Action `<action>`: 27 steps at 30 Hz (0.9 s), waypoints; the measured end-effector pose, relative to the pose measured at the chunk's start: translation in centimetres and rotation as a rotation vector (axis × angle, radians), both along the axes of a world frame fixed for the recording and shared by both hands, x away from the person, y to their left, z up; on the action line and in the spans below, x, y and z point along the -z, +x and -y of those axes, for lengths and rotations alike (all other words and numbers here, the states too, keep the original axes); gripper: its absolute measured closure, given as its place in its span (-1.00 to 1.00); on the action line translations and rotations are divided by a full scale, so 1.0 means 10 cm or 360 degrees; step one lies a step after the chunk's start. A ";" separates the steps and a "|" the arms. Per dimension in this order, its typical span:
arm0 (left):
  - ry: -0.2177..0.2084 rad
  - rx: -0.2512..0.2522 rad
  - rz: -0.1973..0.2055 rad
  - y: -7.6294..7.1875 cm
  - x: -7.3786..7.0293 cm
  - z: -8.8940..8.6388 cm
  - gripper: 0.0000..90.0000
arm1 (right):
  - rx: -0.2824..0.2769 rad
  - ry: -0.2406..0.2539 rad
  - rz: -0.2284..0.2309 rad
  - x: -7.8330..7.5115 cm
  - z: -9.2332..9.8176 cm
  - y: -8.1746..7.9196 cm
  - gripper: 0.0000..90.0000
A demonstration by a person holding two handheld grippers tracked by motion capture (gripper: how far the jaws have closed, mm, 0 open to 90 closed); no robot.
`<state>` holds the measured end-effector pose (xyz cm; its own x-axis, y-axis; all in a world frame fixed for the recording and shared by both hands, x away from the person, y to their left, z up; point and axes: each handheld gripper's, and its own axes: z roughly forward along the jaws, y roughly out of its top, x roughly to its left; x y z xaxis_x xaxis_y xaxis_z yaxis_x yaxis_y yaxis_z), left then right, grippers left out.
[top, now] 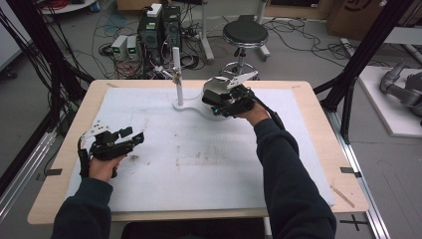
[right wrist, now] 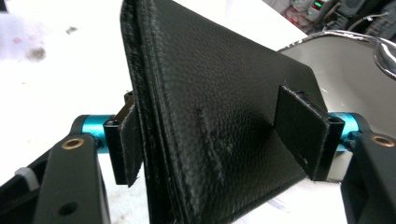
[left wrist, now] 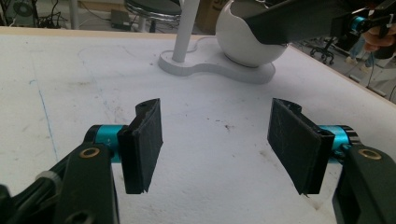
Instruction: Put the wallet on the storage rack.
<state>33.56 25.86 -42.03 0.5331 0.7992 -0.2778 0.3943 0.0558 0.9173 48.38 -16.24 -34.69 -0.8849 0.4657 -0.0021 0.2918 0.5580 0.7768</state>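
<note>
Black leather fills the space between the right gripper's point(right wrist: 219, 144) jaws: a folded wallet point(right wrist: 219, 107) stands on edge there, one pad close against its left face and the other against its right, though whether they press on it I cannot tell. Just behind the wallet sits a white bowl point(left wrist: 247, 44) on a white stand point(left wrist: 210, 67), and the wallet's far end reaches over the bowl's rim. Well on the near side of the stand, toward the person's left, the left gripper point(left wrist: 215, 144) hovers low over the white mat point(top: 199, 164), jaws standing wide apart with nothing between them. Beyond the stand's upright post, a round stool point(top: 245, 34) stands on the floor.
</note>
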 end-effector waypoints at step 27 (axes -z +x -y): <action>0.0004 0.0005 -0.0005 0.01 0.00 0.01 -0.21 | -0.0043 -0.0093 0.0088 -0.08 -0.07 -0.08 -0.02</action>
<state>33.62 25.78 -42.05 0.5347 0.7982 -0.2775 0.3976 0.0522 0.9161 47.62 -15.55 -33.93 -0.8950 0.4392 -0.0780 0.2334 0.6101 0.7572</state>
